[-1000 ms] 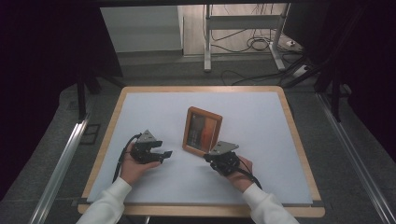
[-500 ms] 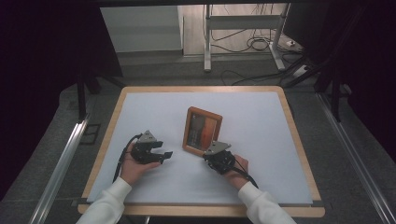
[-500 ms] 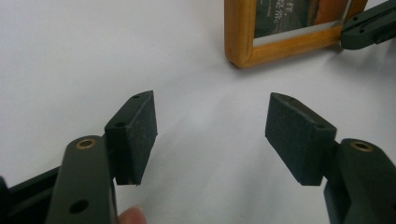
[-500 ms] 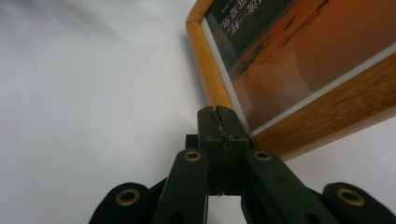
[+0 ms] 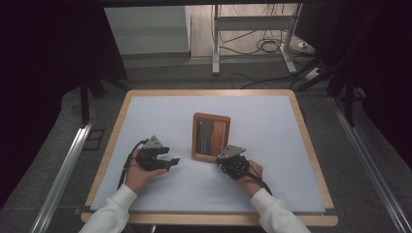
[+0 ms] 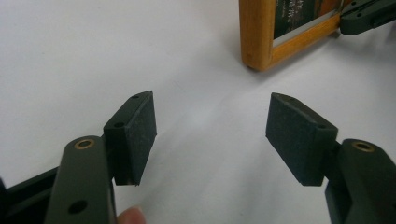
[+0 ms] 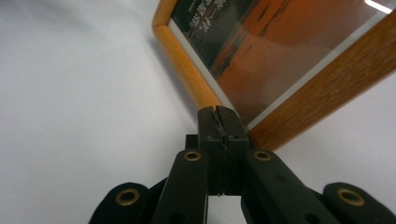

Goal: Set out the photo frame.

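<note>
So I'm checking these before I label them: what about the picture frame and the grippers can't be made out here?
- Picture frame, right gripper view: the near corner sits behind the shut fingers, so contact cannot be told.
- Left gripper view: the top edge cuts the frame off.
- Print on the picture, all views: too small or blurred to read.
- Right gripper, high view: its grey plate covers the fingertips.

wooden picture frame point(image 5: 211, 137) lies flat, face up, mid-table.

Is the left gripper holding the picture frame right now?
No, the left gripper stands open over bare white table, with the picture frame lying beyond its jaws.
</note>
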